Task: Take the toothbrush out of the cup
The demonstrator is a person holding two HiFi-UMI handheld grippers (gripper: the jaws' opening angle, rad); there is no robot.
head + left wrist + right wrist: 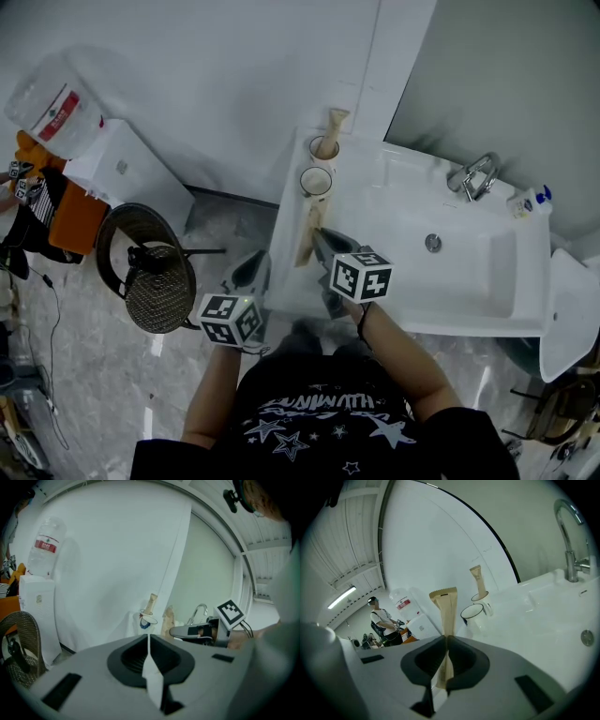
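Note:
Two white cups stand on the left ledge of the sink [487, 281]. The far cup [324, 147] holds a tan wrapped toothbrush [333, 122]; the near cup [316, 181] looks empty. My right gripper [318, 233] is shut on a second tan wrapped toothbrush [306, 241], which hangs over the ledge just in front of the near cup. In the right gripper view this toothbrush [446, 613] sticks up from the closed jaws, with both cups [474, 612] behind it. My left gripper [262, 255] is shut and holds nothing, left of the sink and over the floor.
The faucet [476, 174] and drain [432, 243] lie to the right, with small bottles [529, 200] at the basin's far corner. A wicker stool [155, 277] and a water dispenser [103, 159] stand on the floor at left. A person [382, 621] stands far behind.

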